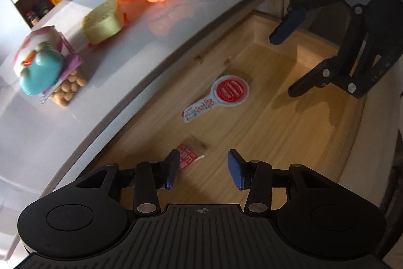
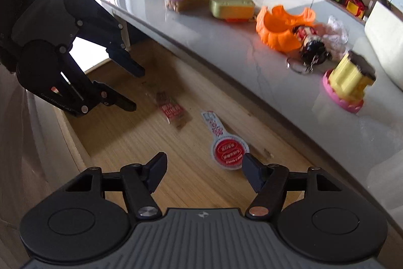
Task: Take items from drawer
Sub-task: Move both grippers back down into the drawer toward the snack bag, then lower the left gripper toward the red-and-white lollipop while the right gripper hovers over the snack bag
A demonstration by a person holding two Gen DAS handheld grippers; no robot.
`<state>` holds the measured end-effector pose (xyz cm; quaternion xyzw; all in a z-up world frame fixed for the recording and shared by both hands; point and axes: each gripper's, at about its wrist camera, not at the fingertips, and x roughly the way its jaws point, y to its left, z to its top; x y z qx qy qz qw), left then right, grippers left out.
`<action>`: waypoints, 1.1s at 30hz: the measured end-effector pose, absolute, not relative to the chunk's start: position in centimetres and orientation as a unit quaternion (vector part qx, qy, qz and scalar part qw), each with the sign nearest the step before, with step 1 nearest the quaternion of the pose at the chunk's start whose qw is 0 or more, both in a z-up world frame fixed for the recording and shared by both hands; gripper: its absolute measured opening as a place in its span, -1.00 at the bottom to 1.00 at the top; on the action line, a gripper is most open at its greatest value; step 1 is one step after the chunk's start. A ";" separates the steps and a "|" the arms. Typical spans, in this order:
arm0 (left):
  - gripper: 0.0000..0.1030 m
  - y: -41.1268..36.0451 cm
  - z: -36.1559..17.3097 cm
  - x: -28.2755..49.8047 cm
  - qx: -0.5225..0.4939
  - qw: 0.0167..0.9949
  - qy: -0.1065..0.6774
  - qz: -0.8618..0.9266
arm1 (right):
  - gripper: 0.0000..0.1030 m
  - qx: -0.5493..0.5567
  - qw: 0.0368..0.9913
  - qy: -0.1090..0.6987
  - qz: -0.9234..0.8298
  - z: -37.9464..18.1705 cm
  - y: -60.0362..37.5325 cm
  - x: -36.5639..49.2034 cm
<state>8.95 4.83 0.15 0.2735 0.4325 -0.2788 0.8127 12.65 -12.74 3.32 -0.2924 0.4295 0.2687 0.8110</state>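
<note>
Our left gripper (image 1: 203,169) hangs over the open drawer (image 1: 289,122), jaws wide apart and holding nothing. Just ahead of its left pad (image 1: 173,169), partly hidden behind it, lies the small red-and-brown sachet (image 1: 190,154), flat on the drawer floor. It sits to the left of the gap, not centred between the pads. Its long axis runs slantwise, roughly from the pad up and to the right.

Our right gripper (image 2: 204,173) is likewise open and empty. The round-headed red-and-white tag (image 2: 226,145) lies just beyond it, its disc close to the right pad (image 2: 252,174) and its handle pointing away toward the sachet (image 2: 173,114). In the left view the tag (image 1: 220,97) lies well beyond the sachet.

Judgement: each hand is nearer to its own item, left to sachet, right to tag. Both items lie off-centre, so each gripper needs a sideways shift before closing. Both are thin and flat; pinching them off the wood may slip.

The desk (image 1: 141,47) above carries toys, already out of the drawer.
</note>
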 end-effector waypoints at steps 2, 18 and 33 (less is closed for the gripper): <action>-0.09 4.8 -0.6 9.6 0.284 0.810 0.432 -0.276 | 0.30 -0.292 0.799 0.463 0.249 1.9 -12.6 14.2; -0.17 8.7 -2.6 12.1 0.208 0.836 0.452 -0.233 | 0.25 -0.270 0.812 0.498 0.145 -3.5 -10.6 19.6; -0.17 7.6 -4.0 12.7 0.220 0.816 0.480 -0.234 | -0.08 -0.234 0.818 0.503 0.154 -4.5 -11.2 20.4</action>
